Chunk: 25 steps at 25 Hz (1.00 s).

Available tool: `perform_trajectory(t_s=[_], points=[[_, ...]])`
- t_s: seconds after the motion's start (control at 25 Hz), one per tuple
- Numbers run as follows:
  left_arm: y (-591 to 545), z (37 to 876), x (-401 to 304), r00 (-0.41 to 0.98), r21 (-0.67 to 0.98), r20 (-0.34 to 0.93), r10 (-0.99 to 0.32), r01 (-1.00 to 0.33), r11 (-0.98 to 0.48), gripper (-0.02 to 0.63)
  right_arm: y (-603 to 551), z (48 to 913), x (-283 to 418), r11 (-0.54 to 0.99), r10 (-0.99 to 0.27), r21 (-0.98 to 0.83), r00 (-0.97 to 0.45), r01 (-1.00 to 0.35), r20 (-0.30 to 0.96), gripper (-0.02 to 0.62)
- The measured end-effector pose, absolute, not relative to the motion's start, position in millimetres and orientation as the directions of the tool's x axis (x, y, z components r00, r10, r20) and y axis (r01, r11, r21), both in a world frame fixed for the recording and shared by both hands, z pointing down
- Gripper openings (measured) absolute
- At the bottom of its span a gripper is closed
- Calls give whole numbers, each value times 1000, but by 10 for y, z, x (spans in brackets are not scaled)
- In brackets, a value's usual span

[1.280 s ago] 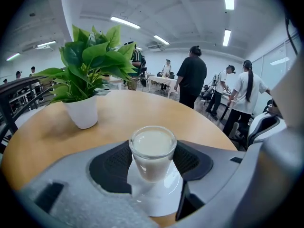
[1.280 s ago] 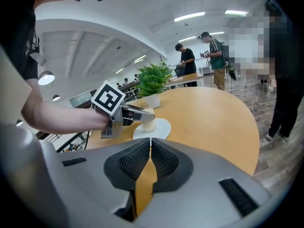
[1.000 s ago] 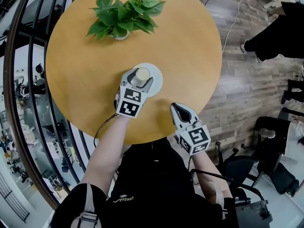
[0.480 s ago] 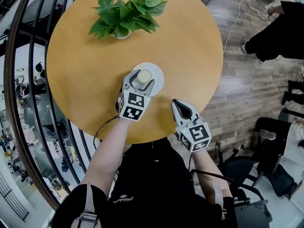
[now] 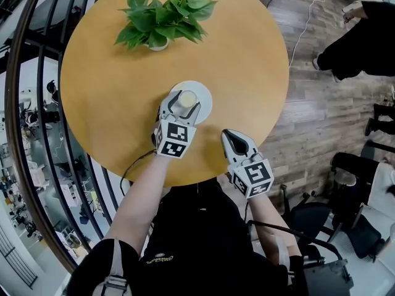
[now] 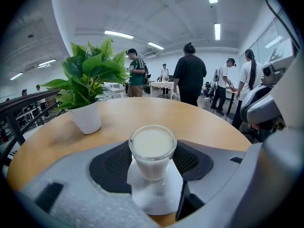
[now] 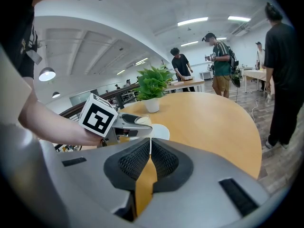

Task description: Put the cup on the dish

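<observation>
Left tongs point(image 5: 182, 106) are clamped on the cup point(image 6: 152, 148), which stands upright on the dish point(image 6: 156, 199), dead ahead between the pads. Right tongs point(image 7: 149, 151) are together, empty, well apart near the table point(image 5: 247, 60) edge. I judge 1 move is left: release, then back straight out.

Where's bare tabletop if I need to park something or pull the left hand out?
Free: the wide right side of the table, and the left strip between plant and near edge. Crowded: the centre, where the left gripper surrounds the cup on the dish; right gripper sits near-right.
</observation>
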<state>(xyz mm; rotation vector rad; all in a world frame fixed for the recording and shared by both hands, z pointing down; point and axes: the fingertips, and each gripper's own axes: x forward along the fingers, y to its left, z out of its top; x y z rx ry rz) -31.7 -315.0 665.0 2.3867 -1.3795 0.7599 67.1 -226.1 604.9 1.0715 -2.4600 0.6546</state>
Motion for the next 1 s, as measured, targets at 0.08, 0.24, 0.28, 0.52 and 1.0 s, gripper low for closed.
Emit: perform_trajectory(t_s=[0.08, 0.24, 0.28, 0.52, 1.0], points=[[-3155, 6683, -326, 404, -16, 571, -715, -865, -502, 267, -2265, 6061, 666, 602, -577, -264, -639, -753, 508, -3], [-3167, 6685, -328, 403, -18, 566, -719, -866, -500, 267, -2277, 6074, 682, 599, -578, -264, -637, -756, 510, -3], [-3168, 6667, -321, 403, -20, 563, -722, -866, -500, 268, -2276, 6074, 688, 599, -579, -264, -636, -756, 511, -3], [-3172, 6655, -323, 409, -21, 553, -725, -864, -503, 270, -2281, 6079, 684, 598, -580, -264, -636, -757, 509, -3], [-3146, 6651, -337, 417, 2, 533, -736, -871, -491, 333, -2228, 6109, 654, 599, -575, -268, -638, -755, 513, -3]])
